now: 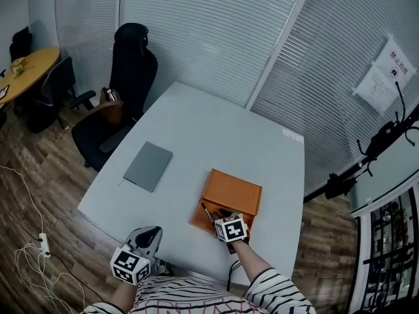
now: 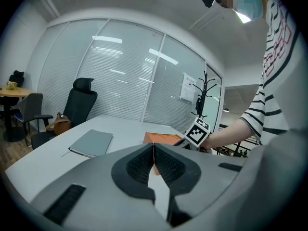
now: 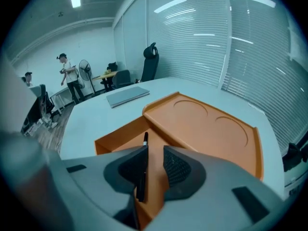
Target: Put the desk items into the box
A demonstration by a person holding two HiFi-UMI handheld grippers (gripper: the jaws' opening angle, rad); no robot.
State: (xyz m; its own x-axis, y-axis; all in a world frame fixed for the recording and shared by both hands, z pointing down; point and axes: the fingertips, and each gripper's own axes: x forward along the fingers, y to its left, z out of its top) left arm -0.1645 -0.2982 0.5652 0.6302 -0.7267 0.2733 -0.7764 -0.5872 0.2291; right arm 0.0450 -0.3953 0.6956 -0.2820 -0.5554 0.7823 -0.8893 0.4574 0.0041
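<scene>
Overall: a pale surface (image 1: 216, 129) carries an orange box (image 1: 234, 190) close to its near edge, with a grey notebook (image 1: 148, 165) well apart to the left.
Box: its open compartment is on the near side; behind that lies a flat orange panel with two round hollows.
Right gripper (image 1: 221, 218): held over the open compartment, jaws narrowly apart.
Pen (image 3: 145, 141): black and slim, it lies along the inner face of one jaw of the right gripper. A gap shows between it and the other jaw, and its tip points out over the compartment.
Left gripper (image 1: 149, 234): at the near edge of the surface, clear of the box, jaws pressed together with nothing between them.
Background: a black office chair (image 1: 131, 70) stands beyond the far-left edge, and slatted blinds run behind.
</scene>
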